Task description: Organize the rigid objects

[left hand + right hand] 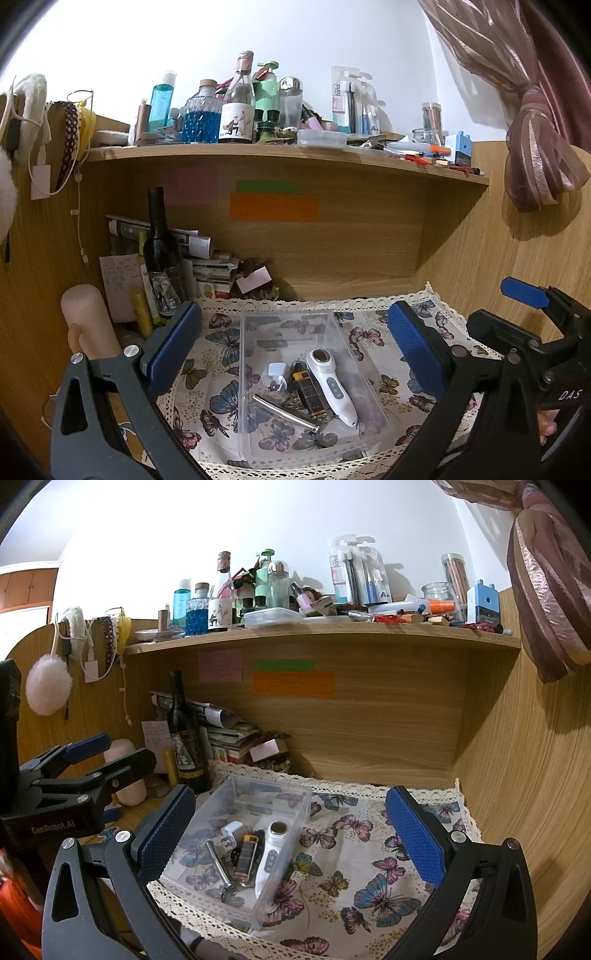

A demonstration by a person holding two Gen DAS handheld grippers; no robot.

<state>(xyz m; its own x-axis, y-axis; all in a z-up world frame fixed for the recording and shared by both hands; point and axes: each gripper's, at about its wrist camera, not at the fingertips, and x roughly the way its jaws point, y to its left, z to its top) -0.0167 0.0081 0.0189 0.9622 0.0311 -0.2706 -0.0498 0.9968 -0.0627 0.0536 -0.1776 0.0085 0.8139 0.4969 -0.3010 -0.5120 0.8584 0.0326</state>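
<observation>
1. Hanging above the worktop, the left tool [291, 341] has its blue pads spread wide and grips nothing; the clear plastic box [258, 325] shows in the gap between them, untouched.
2. At 9 o'clock of the box stand a pale pink cylinder [83, 314] and a dark wine bottle [160, 254], with a stack of papers [218, 266] just behind the bottle.
3. The box rests on a butterfly-print cloth [221, 398] with a lace edge. Inside it, from 9 to 3 o'clock, lie a white plug adapter [273, 374], a slim metal tube [284, 410], a dark lighter-like item with a yellow top [308, 391] and a white handheld device [332, 384], all close together, several touching.
4. The right tool [290, 834] is likewise wide open and empty; from its camera the box [291, 814] sits toward 9 o'clock, just beside the left pad, and bare cloth [369, 886] fills the rest of the gap.
5. In the left wrist view the right tool's blue-tipped fingers [524, 293] show at 3 o'clock, apart from the box.
6. A shelf [295, 157] overhead carries crowded bottles and stationery.
</observation>
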